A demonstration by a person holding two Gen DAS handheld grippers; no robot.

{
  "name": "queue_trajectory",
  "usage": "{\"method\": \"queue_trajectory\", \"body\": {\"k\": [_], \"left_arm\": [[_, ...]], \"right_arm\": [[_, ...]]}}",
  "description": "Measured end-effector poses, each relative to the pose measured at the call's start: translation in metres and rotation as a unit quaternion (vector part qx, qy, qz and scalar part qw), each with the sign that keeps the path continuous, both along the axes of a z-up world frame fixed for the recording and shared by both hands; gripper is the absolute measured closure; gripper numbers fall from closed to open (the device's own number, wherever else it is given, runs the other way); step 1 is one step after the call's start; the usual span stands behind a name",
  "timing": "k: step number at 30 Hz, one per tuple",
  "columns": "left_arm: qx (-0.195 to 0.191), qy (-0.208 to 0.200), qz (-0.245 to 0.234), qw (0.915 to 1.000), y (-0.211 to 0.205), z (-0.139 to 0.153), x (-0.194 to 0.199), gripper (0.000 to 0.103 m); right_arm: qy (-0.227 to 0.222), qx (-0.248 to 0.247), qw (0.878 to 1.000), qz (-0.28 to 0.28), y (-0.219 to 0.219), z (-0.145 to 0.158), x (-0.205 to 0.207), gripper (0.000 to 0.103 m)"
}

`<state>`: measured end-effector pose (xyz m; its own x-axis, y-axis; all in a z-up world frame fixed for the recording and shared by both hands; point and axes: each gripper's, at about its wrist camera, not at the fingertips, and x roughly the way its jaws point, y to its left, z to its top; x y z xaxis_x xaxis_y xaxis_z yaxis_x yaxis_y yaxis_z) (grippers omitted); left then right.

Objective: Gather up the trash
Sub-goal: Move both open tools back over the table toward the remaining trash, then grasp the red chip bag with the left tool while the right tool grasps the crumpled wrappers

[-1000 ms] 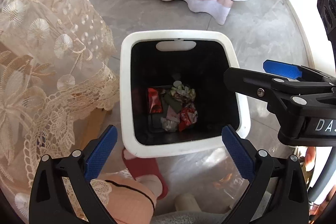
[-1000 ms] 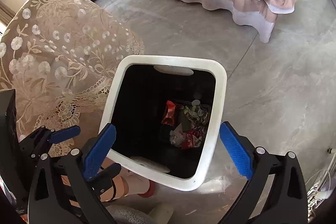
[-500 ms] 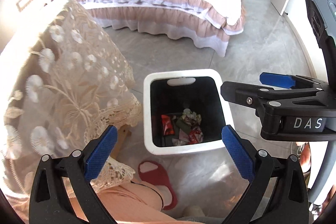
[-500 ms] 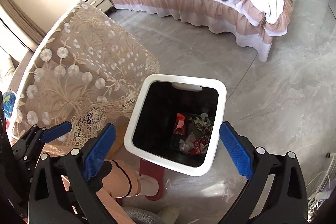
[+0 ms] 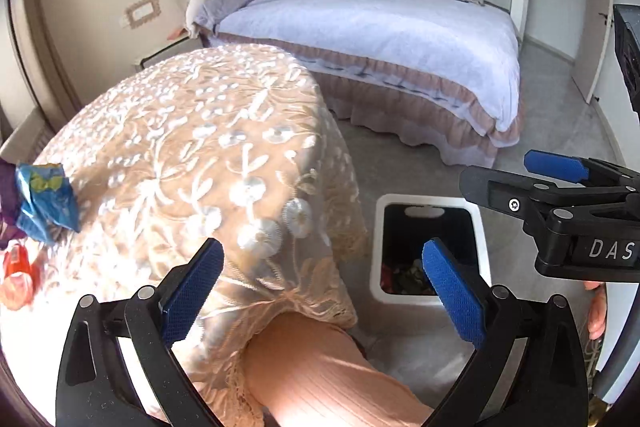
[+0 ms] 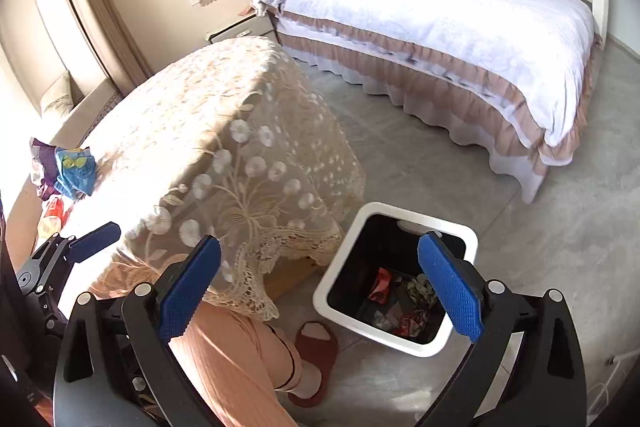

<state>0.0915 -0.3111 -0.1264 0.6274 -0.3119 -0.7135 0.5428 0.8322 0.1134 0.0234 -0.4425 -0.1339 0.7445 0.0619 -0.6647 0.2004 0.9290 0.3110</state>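
— Both cameras have risen and tilted up since half a second ago: then they looked almost straight down into the bin, now the whole bed and the far wall show, and the bin sits low in each view.

— Where is the bin now?

— The white-rimmed bin [image 6: 394, 277] stands on the grey floor, just beside the hanging corner of the lace tablecloth [image 6: 224, 155]. Crumpled wrappers [image 6: 404, 303] lie at its bottom, red and pale ones; I cannot count them.

— And the grippers?

— The left gripper [image 5: 320, 287] has its blue pads wide apart with nothing between them. The right gripper [image 6: 318, 285] is the same, spread and empty, hanging above the bin. In the left view its black body comes in from the right edge.

— What is still on the table?

— At the table's far left edge, one crumpled blue packet [image 5: 48, 199], something purple [image 6: 42, 163] behind it, and one orange-red packet [image 5: 16, 275] nearer the viewer. That corner came into sight only with the tilt.

— Anything in the way?

— A person's leg in peach ribbed fabric [image 6: 232, 359] lies under the tablecloth's edge, between the grippers and the floor. One red slipper [image 6: 316, 355] is on the foot, just beside the bin. One bed [image 6: 460, 39] with a pink frill stands well behind.
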Motion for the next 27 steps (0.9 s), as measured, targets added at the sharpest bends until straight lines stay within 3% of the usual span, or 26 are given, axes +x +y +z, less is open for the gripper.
{"method": "queue_trajectory", "body": {"k": [6, 11, 14, 20, 23, 27], "left_arm": [[-0.023, -0.019, 0.068, 0.9973, 0.060, 0.020, 0.010, 0.005], [-0.040, -0.038, 0.147, 0.9876, 0.126, 0.034, 0.021, 0.005], [-0.049, -0.048, 0.214, 0.9745, 0.174, 0.041, 0.032, 0.005], [-0.072, -0.036, 0.336, 0.9385, 0.273, 0.046, 0.061, 0.005], [-0.078, -0.019, 0.340, 0.9369, 0.294, 0.045, 0.076, 0.005], [-0.064, 0.003, 0.330, 0.9417, 0.296, 0.036, 0.101, 0.005]], "right_arm": [[-0.030, -0.017, 0.999, 0.041, 0.046, 0.023, 0.017, 0.005], [-0.047, -0.024, 0.994, 0.093, 0.093, 0.042, 0.037, 0.005], [-0.063, -0.036, 0.989, 0.131, 0.130, 0.057, 0.052, 0.005], [-0.106, -0.070, 0.969, 0.211, 0.208, 0.090, 0.082, 0.005], [-0.129, -0.087, 0.957, 0.245, 0.249, 0.106, 0.102, 0.005], [-0.141, -0.121, 0.944, 0.273, 0.303, 0.121, 0.138, 0.005]]}}
